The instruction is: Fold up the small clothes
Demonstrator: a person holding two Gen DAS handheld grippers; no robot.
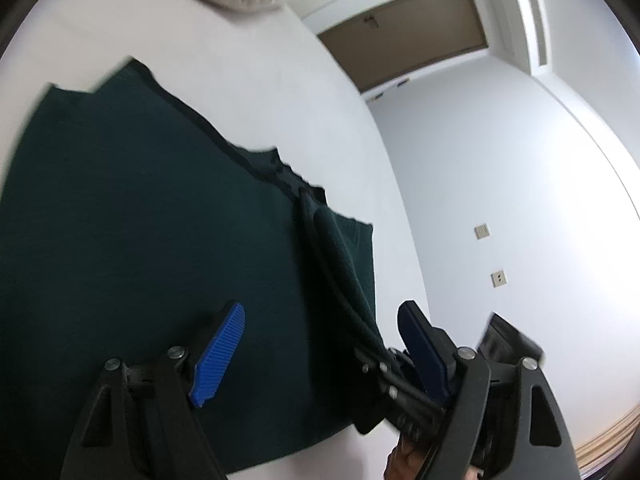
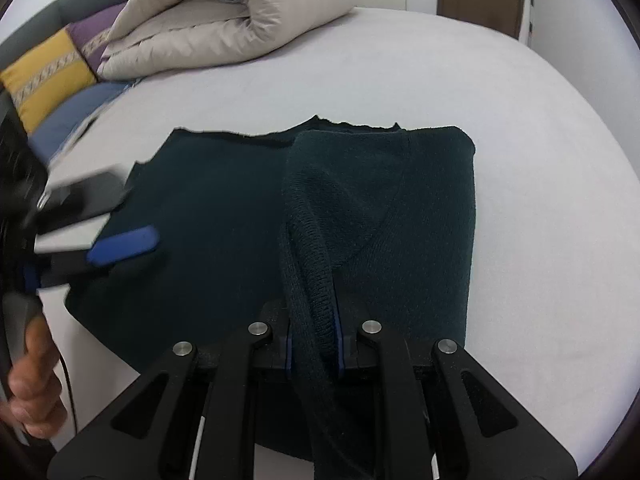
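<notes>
So the right gripper [image 2: 313, 344] is clamped down on a bunched ridge of the dark green knit garment [image 2: 224, 216], with the fold of fabric squeezed between the blue pads right at the near edge. The left gripper [image 1: 320, 356] is spread wide with nothing between its fingers [image 1: 218, 354]; it hovers over the left part of the cloth, and from the right wrist view you can see it off to the side, blurry, with the person's hand [image 2: 34, 380] on the handle below it. The garment itself lies mostly flat on the white bed sheet [image 2: 540, 240], with the right portion already doubled over, so I'd say the fold is partway done. Biggest risk, I think, is that the right gripper only has that narrow ridge, so if it pulls across without the left one pinning or taking a second corner, the knit could stretch, drag the bottom layer along and leave a lopsided bundle. The fabric looks soft and loose, so it could also just slip out of the pads mid-lift. Farther out there's a rolled up beige duvet [image 2: 224, 20] at the head of the bed, a yellow cushion [image 2: 48, 76] and something purple behind it, plus a blue item next to those. All of that sits well apart from the garment, so nothing really blocks the fold. A brown door [image 1: 404, 32] and white walls show in the left view.
</notes>
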